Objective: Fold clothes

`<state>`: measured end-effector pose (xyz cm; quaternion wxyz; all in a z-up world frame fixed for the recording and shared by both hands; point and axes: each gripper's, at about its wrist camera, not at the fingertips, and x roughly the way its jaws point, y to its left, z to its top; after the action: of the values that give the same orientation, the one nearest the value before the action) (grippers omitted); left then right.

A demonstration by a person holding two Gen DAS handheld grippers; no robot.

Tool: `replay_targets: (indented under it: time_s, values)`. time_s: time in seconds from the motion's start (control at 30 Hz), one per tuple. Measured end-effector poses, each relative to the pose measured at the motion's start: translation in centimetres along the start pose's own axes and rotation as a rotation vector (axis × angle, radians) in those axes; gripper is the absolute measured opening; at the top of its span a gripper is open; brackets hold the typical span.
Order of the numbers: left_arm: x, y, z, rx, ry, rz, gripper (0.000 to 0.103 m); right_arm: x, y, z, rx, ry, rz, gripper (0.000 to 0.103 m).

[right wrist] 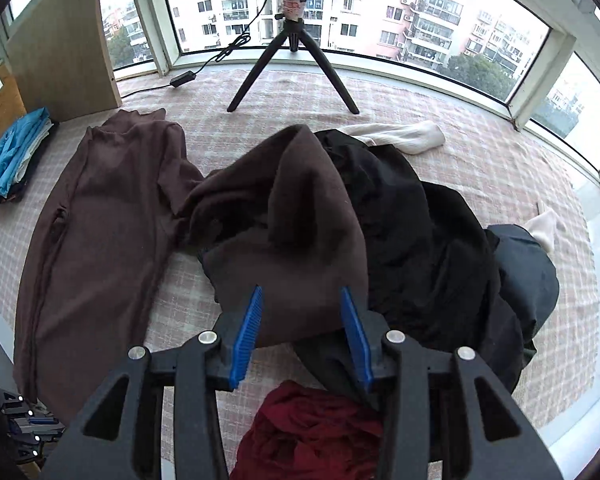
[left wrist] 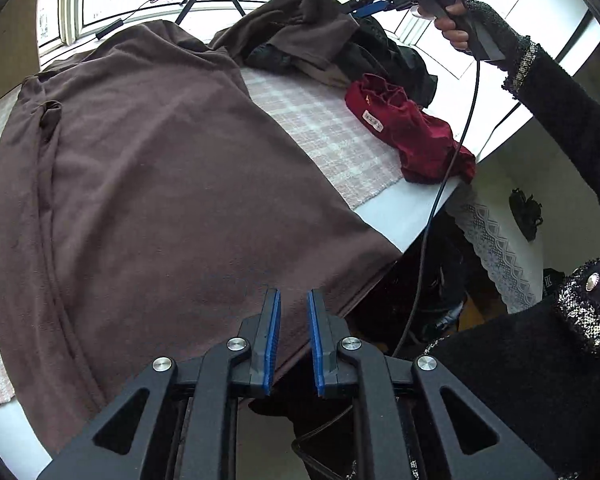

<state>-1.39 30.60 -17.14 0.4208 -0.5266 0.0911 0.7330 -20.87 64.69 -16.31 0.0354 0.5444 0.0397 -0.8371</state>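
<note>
The brown garment (left wrist: 148, 184) lies spread flat on the pink checked cloth (left wrist: 324, 136) that covers the table, a soft matte knit in dull chocolate brown, smooth over most of its width with a raised seam running down one side and a small dark puckered fold near the top of that seam. Seen from my left claw (left wrist: 293, 340), its long axis runs from the near table edge under my fingers away toward the window, the narrower neck end pointing at the glass and the wide hem hanging slightly over the near edge. From my right claw (right wrist: 303, 334) the same garment (right wrist: 100, 216) lies to the left, again lengthwise toward the window, and one part of it trails rightward into the heap of clothes (right wrist: 380, 216), where a darker brown piece rides up over black ones. A red garment (right wrist: 308, 432) sits crumpled just below my right fingers. My left claw is slightly parted, with a narrow gap between the blue pads and nothing pinched in it. My right claw is spread wider above the brown hump of the heap, gripping nothing.
</note>
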Motion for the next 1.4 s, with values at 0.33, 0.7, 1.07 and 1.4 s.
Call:
replay_targets:
  time_s: [0.33,0.7,1.07,1.4]
  values:
    - [4.5,-0.7,16.6,0.09,-0.097,0.062,0.03,-0.3,-4.0,2.4,-0.004,-0.052,0.056,0.041]
    - [15.7,2.3,29.9,0.08,-0.065,0.013,0.031,0.4,-3.5,6.0,-0.123,-0.056,0.129,0.041]
    - [15.5,3.1,30.3,0.061,-0.094,-0.003,0.04,1.0,-1.7,10.3,-0.214,-0.034,0.158,0.041]
    - [12.1,1.7,27.2,0.042,-0.146,-0.114,0.003,2.5,1.7,12.3,-0.336,-0.007,0.115,0.041]
